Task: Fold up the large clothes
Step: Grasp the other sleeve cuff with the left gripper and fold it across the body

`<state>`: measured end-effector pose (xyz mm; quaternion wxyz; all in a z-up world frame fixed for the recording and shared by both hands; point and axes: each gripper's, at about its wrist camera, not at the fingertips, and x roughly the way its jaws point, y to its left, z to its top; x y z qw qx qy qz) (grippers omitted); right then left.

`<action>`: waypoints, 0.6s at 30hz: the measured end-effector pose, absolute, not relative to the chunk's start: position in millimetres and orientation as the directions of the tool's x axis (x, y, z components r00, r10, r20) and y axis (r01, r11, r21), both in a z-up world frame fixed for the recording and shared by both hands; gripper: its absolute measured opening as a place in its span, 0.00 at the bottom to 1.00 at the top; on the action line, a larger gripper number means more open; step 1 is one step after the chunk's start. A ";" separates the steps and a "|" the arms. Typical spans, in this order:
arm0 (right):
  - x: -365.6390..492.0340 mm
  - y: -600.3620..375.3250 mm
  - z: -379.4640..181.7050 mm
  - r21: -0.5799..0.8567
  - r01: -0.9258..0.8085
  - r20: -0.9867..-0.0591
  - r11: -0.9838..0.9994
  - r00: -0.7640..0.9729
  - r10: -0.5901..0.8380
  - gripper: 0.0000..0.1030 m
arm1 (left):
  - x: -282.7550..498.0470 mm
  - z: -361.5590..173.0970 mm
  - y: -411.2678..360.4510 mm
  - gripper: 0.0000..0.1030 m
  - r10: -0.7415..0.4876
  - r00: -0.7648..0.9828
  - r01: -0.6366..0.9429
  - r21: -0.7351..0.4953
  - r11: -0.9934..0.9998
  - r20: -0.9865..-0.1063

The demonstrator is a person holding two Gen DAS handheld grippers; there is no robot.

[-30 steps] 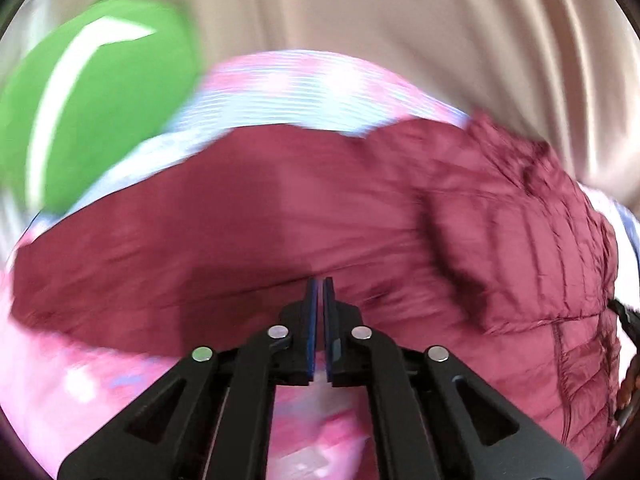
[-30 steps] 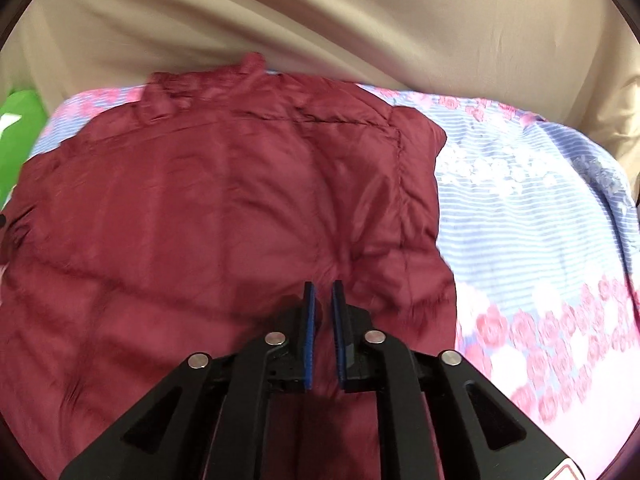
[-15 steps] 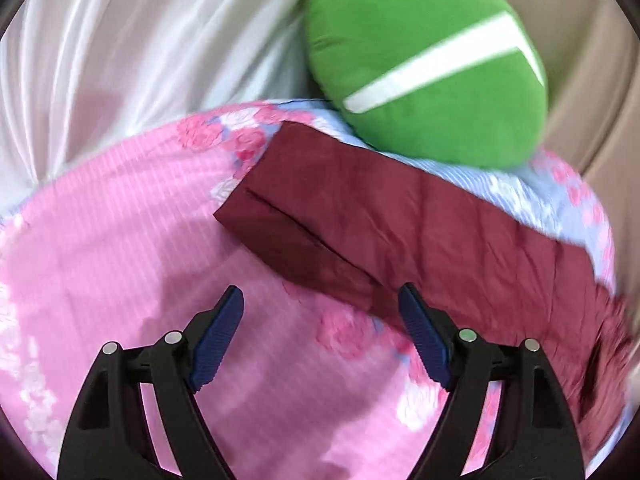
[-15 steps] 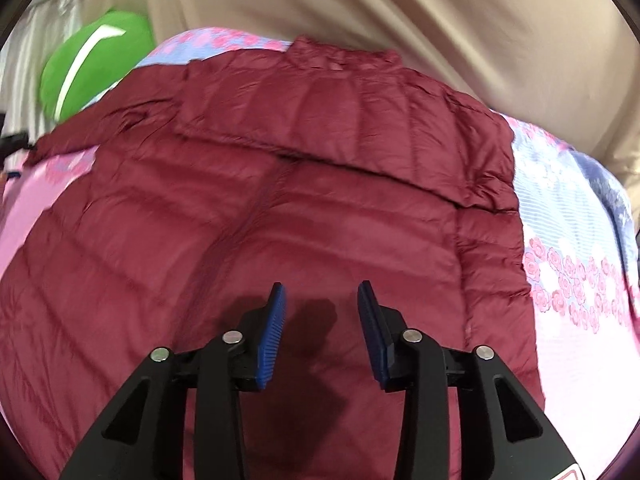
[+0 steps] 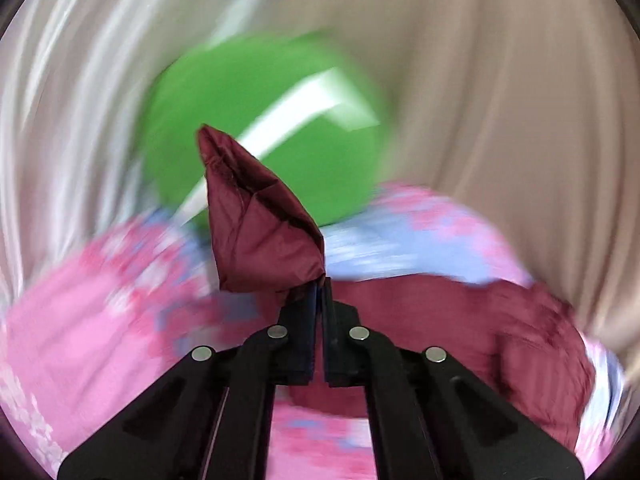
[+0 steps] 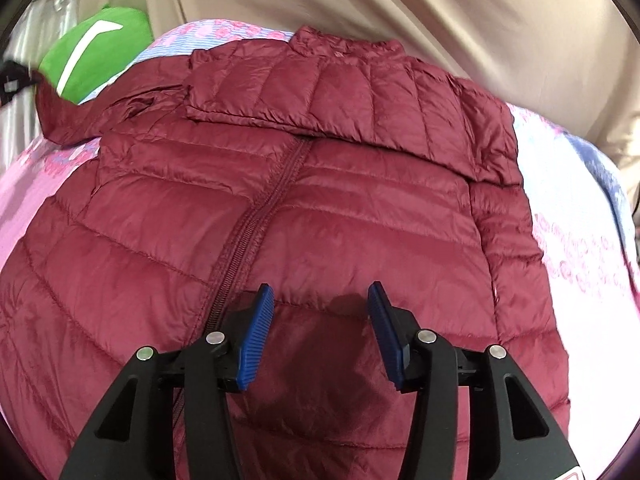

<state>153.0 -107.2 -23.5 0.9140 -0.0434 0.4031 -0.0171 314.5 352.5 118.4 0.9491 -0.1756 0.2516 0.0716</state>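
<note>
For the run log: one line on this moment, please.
left gripper: shut on sleeve | right gripper: open above jacket | other sleeve: folded across chest

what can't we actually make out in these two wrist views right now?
- Left wrist view: motion blur smears the green pillow, bedsheet and jacket body; only the sleeve end clamped in the left gripper is sharp.
- Right wrist view: the jacket hem is hidden behind the open right gripper and cut by the bottom edge.
- Right wrist view: the left gripper holding the sleeve is a dark sliver at the left edge.
</note>
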 end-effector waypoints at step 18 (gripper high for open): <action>109.1 -201.7 -7.7 0.024 0.121 -0.711 0.992 0.700 -0.068 0.48 | 348.1 65.3 -139.6 0.01 -0.375 0.660 0.431 -0.080 0.899 -0.651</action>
